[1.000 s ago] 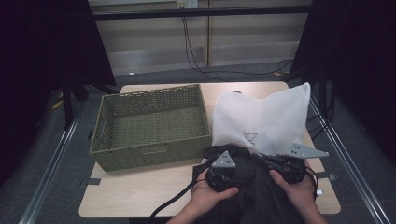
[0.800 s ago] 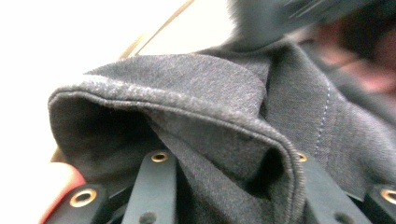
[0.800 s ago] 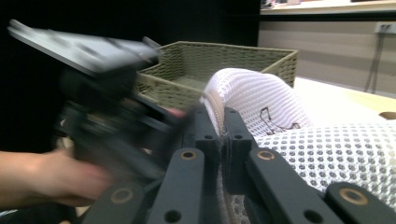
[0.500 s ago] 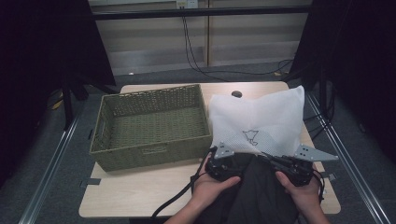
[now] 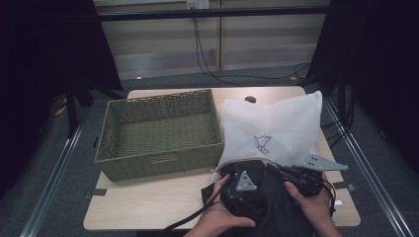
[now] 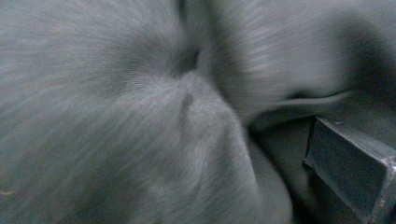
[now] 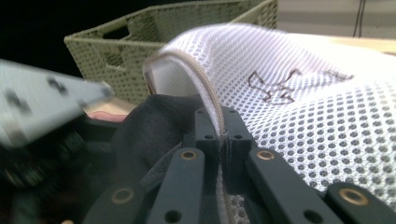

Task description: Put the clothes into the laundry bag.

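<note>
white mesh laundry bag (image 5: 269, 131) lies on the right half of the table (image 5: 148, 207), just beside a green wicker basket (image 5: 160, 133). right gripper (image 7: 219, 133) has its jaws closed on the bag's zippered rim, holding the mouth up. dark grey garment (image 5: 269, 207) sits at that mouth, near the table's front edge. left gripper (image 5: 237, 190) is buried in the garment; its jaw state cannot be told.

Wood table (image 5: 148, 207): green wicker basket (image 5: 160, 133) left, white mesh bag (image 5: 272, 128) right, dark cloth (image 5: 276, 207) at front edge.
</note>
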Available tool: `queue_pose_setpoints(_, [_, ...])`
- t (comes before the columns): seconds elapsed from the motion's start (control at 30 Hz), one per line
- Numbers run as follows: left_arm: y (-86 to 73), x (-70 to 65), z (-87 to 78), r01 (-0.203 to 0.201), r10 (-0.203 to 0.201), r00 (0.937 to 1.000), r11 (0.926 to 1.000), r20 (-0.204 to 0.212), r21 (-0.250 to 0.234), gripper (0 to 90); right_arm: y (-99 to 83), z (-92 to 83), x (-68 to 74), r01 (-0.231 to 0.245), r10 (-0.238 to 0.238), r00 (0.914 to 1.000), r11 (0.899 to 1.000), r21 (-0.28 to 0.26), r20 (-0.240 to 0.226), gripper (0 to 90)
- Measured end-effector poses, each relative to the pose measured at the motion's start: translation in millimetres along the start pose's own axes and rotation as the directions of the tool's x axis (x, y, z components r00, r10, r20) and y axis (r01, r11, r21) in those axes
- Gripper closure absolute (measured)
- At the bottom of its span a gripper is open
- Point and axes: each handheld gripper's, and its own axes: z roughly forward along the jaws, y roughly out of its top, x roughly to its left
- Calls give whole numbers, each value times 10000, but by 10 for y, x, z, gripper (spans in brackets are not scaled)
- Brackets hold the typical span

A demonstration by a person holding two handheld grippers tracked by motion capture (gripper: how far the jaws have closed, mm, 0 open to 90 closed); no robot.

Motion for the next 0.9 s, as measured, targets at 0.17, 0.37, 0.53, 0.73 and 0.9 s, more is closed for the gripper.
queue_pose_setpoints(0.17, [70,3,23,-211,212,9870,9998,-1591,23,558,5,48,57,106,-106,9998,9999,13,-141,875])
queue_pose_setpoints(0.37, [185,66,-248,387,-697,9909,9670,-1153,-2518,744,136,-113,143,500,-513,9981,9981,-366,-345,875])
queue_pose_setpoints(0.53, [331,157,-267,648,-1373,9732,9333,-1843,-3531,747,226,-251,142,286,-331,9984,9948,-980,-447,875])
queue_pose_setpoints(0.73, [119,496,140,2162,-2637,9374,9528,-2274,-2133,668,76,-148,77,155,-165,9990,9996,-239,-405,874])
queue_pose_setpoints(0.9, [101,410,-270,1129,-1445,9800,9699,-1366,-2157,394,11,-127,-63,-138,139,9998,9998,-135,104,873])
